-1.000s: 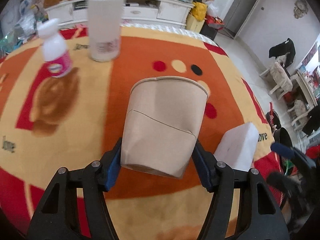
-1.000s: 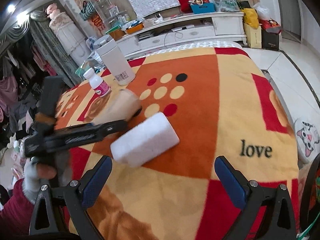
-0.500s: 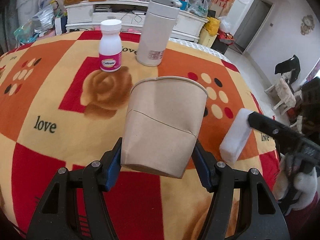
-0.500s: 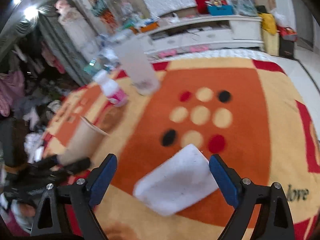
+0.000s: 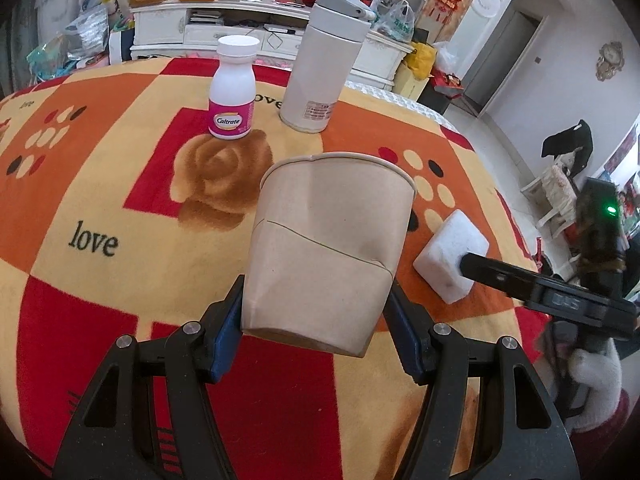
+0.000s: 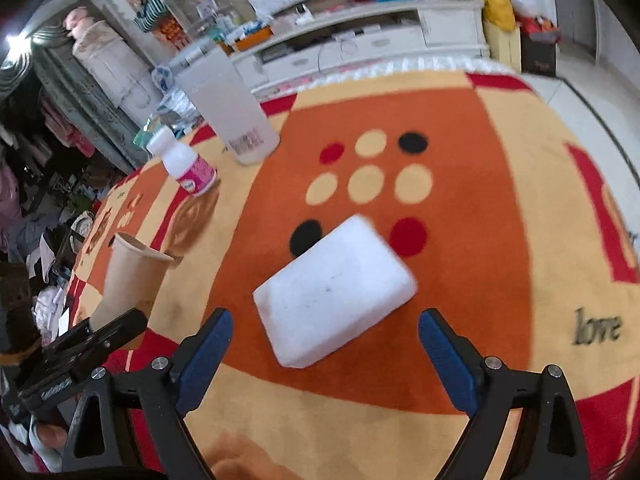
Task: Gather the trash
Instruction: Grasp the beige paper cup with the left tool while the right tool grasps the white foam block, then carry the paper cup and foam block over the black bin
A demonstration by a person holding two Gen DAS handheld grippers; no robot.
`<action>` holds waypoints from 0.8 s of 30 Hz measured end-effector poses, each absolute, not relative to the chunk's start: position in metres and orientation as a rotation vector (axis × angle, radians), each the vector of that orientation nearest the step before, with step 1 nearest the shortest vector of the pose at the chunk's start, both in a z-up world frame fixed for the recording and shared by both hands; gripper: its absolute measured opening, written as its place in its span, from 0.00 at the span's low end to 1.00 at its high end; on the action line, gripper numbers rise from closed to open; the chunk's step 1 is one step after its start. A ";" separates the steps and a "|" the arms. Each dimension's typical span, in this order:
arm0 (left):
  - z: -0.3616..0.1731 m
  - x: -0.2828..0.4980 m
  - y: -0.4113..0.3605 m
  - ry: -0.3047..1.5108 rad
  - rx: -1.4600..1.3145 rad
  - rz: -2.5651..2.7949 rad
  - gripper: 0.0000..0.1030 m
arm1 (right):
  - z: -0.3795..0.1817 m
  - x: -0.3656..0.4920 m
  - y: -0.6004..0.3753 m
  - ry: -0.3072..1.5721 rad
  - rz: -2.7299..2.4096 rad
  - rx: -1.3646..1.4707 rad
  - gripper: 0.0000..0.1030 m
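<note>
Nearest, the left claw [image 5: 316,316] is clamped on the lower part of a brown paper cup [image 5: 328,240], blue pads pressed against both sides, and the cup is carried upright above the patterned blanket [image 5: 100,208] that covers the desk. That one piece of trash appears collected, or the cup may be meant to receive the rest; which of the two I cannot tell.

Just beyond, the right claw [image 6: 326,350] stands wide, its jaws having just closed a little, and it grips nothing. A white foam block [image 6: 336,288] lies flat on the blanket just ahead of the gap between the blue pads, none of which touches it. From the left wrist view, one black finger of that claw reaches right up to the block's near end. This pickup looks like the step in hand, not yet done.

Farther back stand a white-and-pink Caltrate bottle [image 5: 233,88] and a tall white flask [image 5: 322,64], both upright and untouched. Whether either counts as trash is unclear.

No bin shows in either view.
</note>
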State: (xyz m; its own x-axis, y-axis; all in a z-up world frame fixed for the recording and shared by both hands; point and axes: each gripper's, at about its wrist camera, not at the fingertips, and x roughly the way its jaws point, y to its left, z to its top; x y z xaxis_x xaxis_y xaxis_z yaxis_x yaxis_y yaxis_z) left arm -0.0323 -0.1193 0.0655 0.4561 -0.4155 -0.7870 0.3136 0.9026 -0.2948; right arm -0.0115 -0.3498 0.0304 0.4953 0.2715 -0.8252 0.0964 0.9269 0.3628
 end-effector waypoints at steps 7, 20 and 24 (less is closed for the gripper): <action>0.059 -0.038 -0.111 1.009 -0.115 -0.447 0.62 | 0.018 0.020 -0.326 1.092 0.020 0.314 0.99; 0.061 -0.045 -0.125 0.995 -0.113 -0.469 0.62 | 0.024 -0.005 -0.348 1.003 0.060 0.170 0.72; 0.067 -0.052 -0.140 0.984 -0.118 -0.491 0.62 | 0.040 -0.031 -0.358 0.955 0.106 0.179 0.72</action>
State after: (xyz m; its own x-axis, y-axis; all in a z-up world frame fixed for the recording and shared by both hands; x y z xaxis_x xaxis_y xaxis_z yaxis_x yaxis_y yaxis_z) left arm -0.0517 -0.1402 0.0673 0.4543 -0.4496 -0.7691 0.3446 0.8848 -0.3137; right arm -0.0312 -0.3579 0.0399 0.5741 0.1690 -0.8012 -0.0110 0.9800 0.1988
